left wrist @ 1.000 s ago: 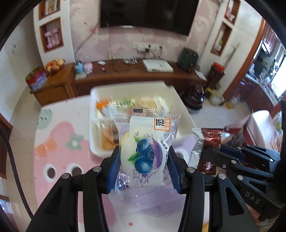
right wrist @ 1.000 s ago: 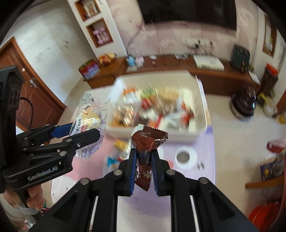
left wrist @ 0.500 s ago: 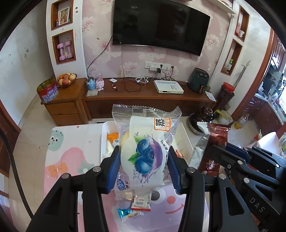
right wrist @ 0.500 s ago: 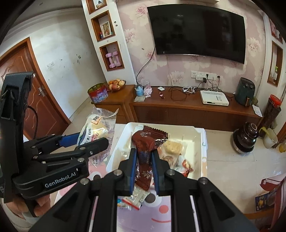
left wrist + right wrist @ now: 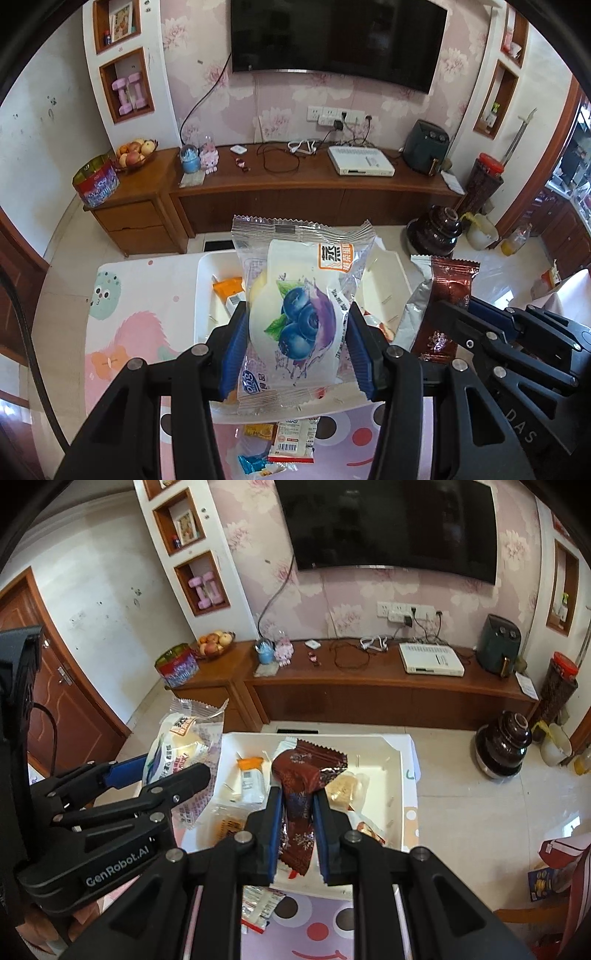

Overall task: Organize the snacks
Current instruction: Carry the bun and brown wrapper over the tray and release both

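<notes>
While your left gripper [image 5: 295, 334] clamps the blueberry cake packet [image 5: 301, 314] and your right gripper [image 5: 298, 818] the brown snack packet [image 5: 300, 794] above the white tray [image 5: 402, 771], either slick wrapper could slip onto the surface.

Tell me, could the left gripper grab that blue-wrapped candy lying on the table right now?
Probably not as things stand: the left gripper is already shut on the blueberry cake packet, so its jaws are full. The blue-wrapped candy lies below on the table mat.

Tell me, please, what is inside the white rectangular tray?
The white rectangular tray holds an orange-topped white packet, a beige cake packet and other wrappers; the brown foil packet held in front hides its middle.
</notes>
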### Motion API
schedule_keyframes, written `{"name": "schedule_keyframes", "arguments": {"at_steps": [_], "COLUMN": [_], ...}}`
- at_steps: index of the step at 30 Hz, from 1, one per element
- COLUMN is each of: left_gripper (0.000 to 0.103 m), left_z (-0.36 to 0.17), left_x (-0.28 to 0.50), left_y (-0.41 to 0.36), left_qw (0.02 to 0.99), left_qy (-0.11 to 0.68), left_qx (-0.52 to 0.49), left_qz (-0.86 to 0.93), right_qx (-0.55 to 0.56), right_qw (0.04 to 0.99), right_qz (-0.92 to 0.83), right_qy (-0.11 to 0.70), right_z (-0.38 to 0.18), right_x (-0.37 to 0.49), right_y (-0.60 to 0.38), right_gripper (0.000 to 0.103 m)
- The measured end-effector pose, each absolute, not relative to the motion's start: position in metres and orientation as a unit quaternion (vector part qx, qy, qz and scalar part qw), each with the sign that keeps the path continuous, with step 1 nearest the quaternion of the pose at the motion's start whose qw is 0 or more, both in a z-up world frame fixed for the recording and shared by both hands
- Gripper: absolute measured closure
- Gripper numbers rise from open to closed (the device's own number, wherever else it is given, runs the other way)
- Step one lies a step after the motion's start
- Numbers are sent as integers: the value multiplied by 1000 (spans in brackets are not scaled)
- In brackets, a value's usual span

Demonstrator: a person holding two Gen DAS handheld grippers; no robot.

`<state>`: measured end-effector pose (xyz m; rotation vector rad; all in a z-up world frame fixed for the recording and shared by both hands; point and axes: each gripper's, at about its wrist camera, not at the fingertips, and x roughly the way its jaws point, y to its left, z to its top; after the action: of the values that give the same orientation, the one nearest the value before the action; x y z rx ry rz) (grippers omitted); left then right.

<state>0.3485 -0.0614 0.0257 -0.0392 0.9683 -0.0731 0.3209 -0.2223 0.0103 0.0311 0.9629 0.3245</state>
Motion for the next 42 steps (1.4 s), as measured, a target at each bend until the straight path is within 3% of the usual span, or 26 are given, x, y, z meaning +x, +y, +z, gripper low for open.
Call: {"name": "schedule_keyframes", "arguments": {"at_steps": [16,17,19,22,28,42], "left_gripper": [52,50,27,17,17,13], "left_z": [-37,-41,-48,-61,-77,-77], "left_x": [396,398,402,407,402,382], "left_y": [-63,-63,-63,-60,-49,-59], "left_qw": [858,856,853,846,837,837], "left_qy": [514,517,522,532,546,546], "left_qx": [0,0,7,27,15,26], "left_qz": [-7,-7,-1,22,32,15], "right_qx": [13,10,5,-12,-12,13], "right_qw": [846,843,840,830,815,814], "right_qz": [143,142,137,119,119,108], "right_qy": [514,518,525,544,567,571], "right_z": [-46,-50,-58,-74,-90,-86], "right_x": [359,361,364,370,368,359], "right_y": [-215,-213,-210,-208,-212,-225], "right_gripper": [85,85,84,79,62,54]}}
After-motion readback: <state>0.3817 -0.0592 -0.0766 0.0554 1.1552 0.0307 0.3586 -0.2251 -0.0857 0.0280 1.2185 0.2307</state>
